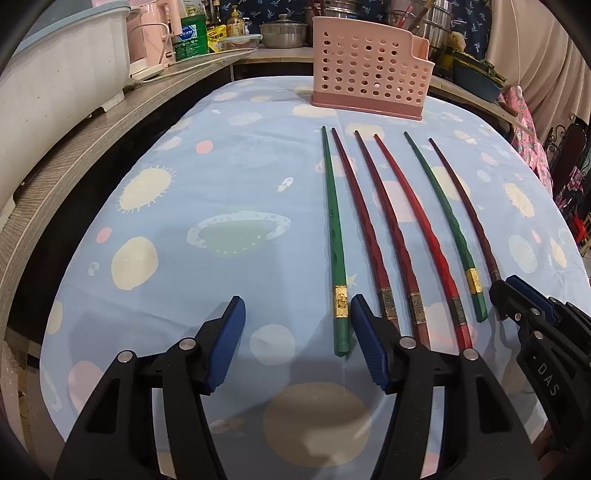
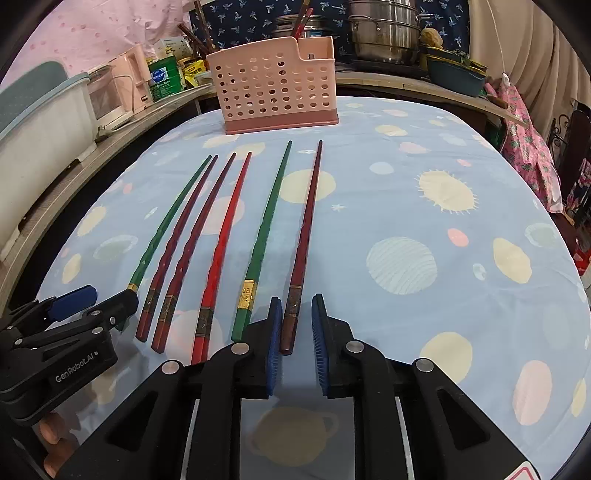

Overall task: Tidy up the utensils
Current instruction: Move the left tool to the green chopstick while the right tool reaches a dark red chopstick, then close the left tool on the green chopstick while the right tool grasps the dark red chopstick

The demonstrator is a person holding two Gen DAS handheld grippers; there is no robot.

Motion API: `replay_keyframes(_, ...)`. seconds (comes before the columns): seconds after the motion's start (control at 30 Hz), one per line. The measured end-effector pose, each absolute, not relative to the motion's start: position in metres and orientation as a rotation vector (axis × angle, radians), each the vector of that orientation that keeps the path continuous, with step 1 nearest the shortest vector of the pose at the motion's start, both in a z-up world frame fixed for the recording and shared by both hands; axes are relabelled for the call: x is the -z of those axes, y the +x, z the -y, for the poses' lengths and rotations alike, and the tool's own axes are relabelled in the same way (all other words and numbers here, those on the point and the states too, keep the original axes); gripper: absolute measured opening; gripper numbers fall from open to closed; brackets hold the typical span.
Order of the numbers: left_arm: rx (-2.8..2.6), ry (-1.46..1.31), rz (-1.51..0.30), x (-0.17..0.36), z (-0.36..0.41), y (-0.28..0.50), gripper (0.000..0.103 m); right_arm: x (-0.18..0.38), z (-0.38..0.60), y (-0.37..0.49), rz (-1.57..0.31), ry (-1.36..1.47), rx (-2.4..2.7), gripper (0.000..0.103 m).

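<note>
Several long chopsticks lie side by side on the blue planet-print cloth (image 1: 207,192), tips toward a pink perforated utensil holder (image 1: 365,70) at the table's far side, also in the right wrist view (image 2: 277,88). My left gripper (image 1: 297,314) is open, its right finger beside the leftmost green chopstick (image 1: 334,236). My right gripper (image 2: 295,314) is open with its pads either side of the thick end of the rightmost dark red chopstick (image 2: 303,251), not closed on it. A second green chopstick (image 2: 264,236) lies just left of it.
A wooden counter (image 1: 74,155) curves along the left with a white-and-blue bin (image 1: 55,74), pink appliance and bottles. Steel pots (image 2: 384,33) and a green tub stand behind the holder. Pink floral fabric (image 2: 528,147) hangs at the right edge.
</note>
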State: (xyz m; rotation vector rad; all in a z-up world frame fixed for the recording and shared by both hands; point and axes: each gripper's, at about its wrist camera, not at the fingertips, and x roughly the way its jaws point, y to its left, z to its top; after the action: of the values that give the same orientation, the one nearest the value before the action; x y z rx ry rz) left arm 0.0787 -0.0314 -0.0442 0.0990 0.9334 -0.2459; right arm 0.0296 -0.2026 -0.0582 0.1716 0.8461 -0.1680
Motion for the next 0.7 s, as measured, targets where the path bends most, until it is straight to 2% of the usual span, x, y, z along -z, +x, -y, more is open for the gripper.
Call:
replay_keyframes(0.07,0.242,0.095,-0.937,0.043,0.031,0.08,0.047,0.058,0.203,0.029,-0.845,0.177,0.17,0.015)
replay_keyframes(0.23,0.259,0.092,-0.956,0.041,0.03,0.083,0.013,0.058,0.207,0.028,-0.85,0.195,0.162,0.009)
replay_keyframes(0.27,0.263,0.091,-0.961,0.041,0.03,0.084,0.01,0.058,0.208,0.028,-0.853,0.201,0.16,0.008)
replay_keyframes(0.5,0.29,0.056,-0.986,0.031,0.027,0.088,0.007,0.053,0.215,0.023,-0.869,0.262,0.136,0.008)
replay_keyframes(0.7,0.289,0.03,-0.957,0.002,0.022,0.088,0.007,0.025,0.221,0.013,-0.823,0.276,0.131,0.008)
